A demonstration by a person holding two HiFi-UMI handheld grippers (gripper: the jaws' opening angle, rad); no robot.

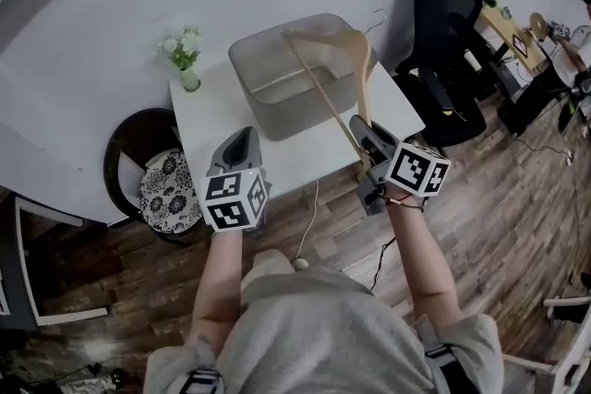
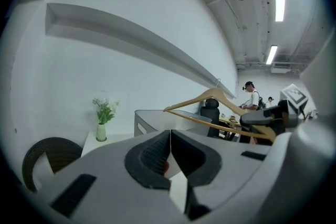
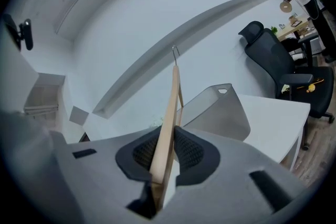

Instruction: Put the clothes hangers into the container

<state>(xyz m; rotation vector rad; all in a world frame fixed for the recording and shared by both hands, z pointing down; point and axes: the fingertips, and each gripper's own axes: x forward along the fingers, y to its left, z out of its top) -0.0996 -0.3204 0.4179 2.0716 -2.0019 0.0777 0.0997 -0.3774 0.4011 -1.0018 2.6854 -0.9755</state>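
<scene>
A wooden clothes hanger (image 1: 343,69) with a metal hook hangs above the grey plastic container (image 1: 263,69) on the white table (image 1: 203,111). My right gripper (image 1: 362,132) is shut on one end of the hanger (image 3: 169,113), whose far arm reaches over the container (image 3: 223,110). The hanger (image 2: 210,107) also shows in the left gripper view, raised over the container (image 2: 152,120). My left gripper (image 1: 242,143) is shut with nothing between its pads, at the table's near edge, left of the hanger.
A small vase of flowers (image 1: 185,55) stands at the table's far left corner. A round dark chair with a patterned cushion (image 1: 162,185) sits left of the table, a black office chair (image 1: 443,41) to its right. A white cable (image 1: 309,226) hangs below the table.
</scene>
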